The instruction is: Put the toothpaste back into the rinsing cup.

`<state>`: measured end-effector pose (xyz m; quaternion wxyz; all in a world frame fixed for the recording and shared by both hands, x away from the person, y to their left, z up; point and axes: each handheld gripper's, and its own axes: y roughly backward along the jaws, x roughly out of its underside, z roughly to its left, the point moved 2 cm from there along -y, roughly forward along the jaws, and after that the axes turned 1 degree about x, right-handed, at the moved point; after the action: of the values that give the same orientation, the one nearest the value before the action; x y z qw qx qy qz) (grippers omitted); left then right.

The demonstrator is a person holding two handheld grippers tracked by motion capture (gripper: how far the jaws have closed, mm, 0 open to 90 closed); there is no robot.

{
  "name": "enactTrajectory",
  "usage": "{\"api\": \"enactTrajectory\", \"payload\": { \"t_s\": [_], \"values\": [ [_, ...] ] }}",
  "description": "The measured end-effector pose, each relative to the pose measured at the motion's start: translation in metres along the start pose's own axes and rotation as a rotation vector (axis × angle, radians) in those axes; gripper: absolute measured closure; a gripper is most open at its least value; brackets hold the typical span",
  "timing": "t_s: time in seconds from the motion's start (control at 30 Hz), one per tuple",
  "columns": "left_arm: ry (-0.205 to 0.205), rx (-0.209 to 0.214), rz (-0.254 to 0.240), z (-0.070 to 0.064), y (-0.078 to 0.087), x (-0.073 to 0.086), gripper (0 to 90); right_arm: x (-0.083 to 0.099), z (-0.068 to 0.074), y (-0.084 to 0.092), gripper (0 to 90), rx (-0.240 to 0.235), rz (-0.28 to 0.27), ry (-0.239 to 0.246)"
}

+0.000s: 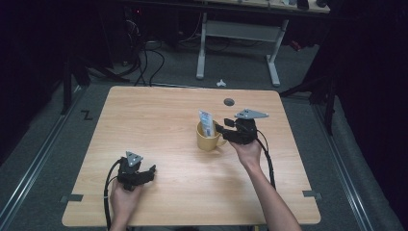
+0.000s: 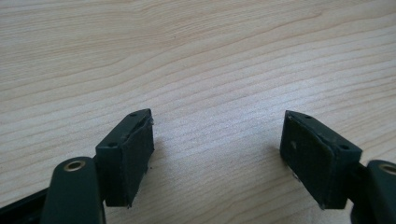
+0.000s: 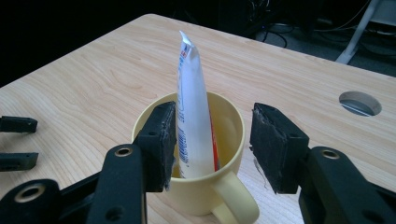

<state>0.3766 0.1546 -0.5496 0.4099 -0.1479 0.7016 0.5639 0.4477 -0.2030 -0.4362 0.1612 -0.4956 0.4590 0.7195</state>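
Left tool [image 1: 144, 173] rests near the tabletop's [image 1: 159, 120] front edge, jaws wide apart, holding nothing. Farther out, the right tool [image 3: 212, 140] straddles the yellow mug [image 3: 233, 126], jaws partly open, gripping nothing. The tube [image 3: 191, 112] stands upright inside the mug, crimped end up, leaning slightly.

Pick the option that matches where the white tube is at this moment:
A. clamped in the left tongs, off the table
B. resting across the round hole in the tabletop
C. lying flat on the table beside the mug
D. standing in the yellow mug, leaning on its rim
D: the white tube stands upright inside the yellow mug, its crimped end above the rim, with the right tongs straddling it, one pad beside it.
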Motion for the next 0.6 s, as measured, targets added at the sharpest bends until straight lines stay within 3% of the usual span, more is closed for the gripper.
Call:
{"api": "enactTrajectory", "payload": {
  "t_s": [0.6],
  "values": [
    [0.000, -0.001, 0.000, 0.000, 0.000, 0.000, 26.3, 0.006, -0.009, 0.029, 52.3, -0.015, -0.057, -0.034]
  ]
}}
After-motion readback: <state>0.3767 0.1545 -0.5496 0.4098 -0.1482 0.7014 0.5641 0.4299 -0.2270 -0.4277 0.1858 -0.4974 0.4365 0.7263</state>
